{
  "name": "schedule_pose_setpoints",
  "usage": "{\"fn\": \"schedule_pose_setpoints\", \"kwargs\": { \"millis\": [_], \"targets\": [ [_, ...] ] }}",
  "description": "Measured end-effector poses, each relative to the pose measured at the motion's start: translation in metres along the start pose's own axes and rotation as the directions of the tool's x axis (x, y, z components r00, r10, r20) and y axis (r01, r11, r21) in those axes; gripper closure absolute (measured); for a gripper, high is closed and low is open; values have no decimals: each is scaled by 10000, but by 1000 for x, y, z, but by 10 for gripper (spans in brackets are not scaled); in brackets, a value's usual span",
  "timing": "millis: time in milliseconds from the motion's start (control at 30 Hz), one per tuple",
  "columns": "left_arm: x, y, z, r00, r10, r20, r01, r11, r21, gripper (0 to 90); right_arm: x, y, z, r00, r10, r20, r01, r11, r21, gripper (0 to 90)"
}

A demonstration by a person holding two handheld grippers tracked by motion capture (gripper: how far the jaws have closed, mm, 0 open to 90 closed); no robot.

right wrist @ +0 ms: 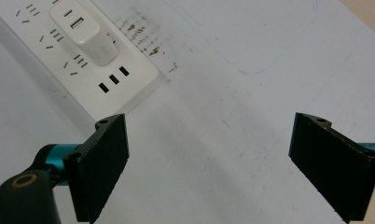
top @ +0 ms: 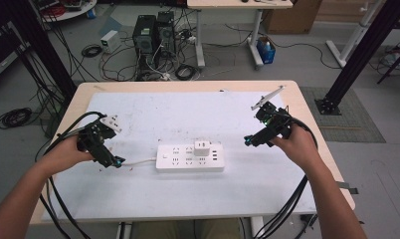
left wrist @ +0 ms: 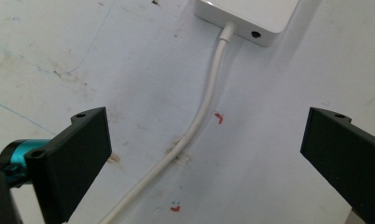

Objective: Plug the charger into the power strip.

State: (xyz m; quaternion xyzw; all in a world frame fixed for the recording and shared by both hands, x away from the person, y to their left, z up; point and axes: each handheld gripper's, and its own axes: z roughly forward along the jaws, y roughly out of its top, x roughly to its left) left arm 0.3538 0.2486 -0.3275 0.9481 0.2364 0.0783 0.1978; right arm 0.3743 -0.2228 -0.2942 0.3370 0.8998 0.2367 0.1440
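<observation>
Both grippers gape wide and empty: left gripper [top: 116, 162] beside the power strip [top: 189, 157], right gripper [top: 249, 141] angled toward it, seemingly hovering.

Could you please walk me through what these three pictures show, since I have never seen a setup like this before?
No robot here: a person holds a hand-operated two-jaw tool in each hand. The high view looks down from above the person. The left gripper and right gripper hover over a white table. The other two pictures come from cameras riding on each gripper, looking along its black jaws.

On the table lies a white power strip with a white charger plugged in. The left gripper view shows the strip's cable between its open jaws. Both grippers are open, holding nothing.
</observation>
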Motion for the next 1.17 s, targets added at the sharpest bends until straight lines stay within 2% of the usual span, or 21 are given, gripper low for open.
{"fn": "schedule_pose_setpoints", "kwargs": {
  "millis": [167,300,367,400,467,667,1000,1167],
  "targets": [
    [1,1,-1,10000,73,-15,-73,10000,-11,18,-1,-1,-1,10000,54,48,-54,10000,-82,115],
    [2,2,-2,10000,34,-53,-35,10000,-36,18,-1,-6,0,9999,132,35,-133,9999,110,115],
    [2,3,-2,10000,80,-42,-80,10000,-6,18,-3,-12,0,9998,192,-61,-190,9994,294,115],
    [3,3,-2,9999,92,-62,-92,10000,-3,18,-4,-19,1,9992,316,-261,-300,9978,586,115],
    [3,4,-2,10000,78,-25,-78,10000,6,18,-6,-26,2,9985,258,-481,-209,9948,1002,115],
    [3,7,2,9999,108,34,-108,9999,39,17,-8,-35,-1,9990,87,-430,-18,9873,1586,115],
    [3,10,4,9997,235,95,-236,9997,62,18,-7,-37,0,9993,37,-376,26,9861,1664,115],
    [3,9,3,9998,174,37,-175,9998,49,17,-8,-39,2,9992,73,-385,-7,9860,1666,115]
  ]
}}
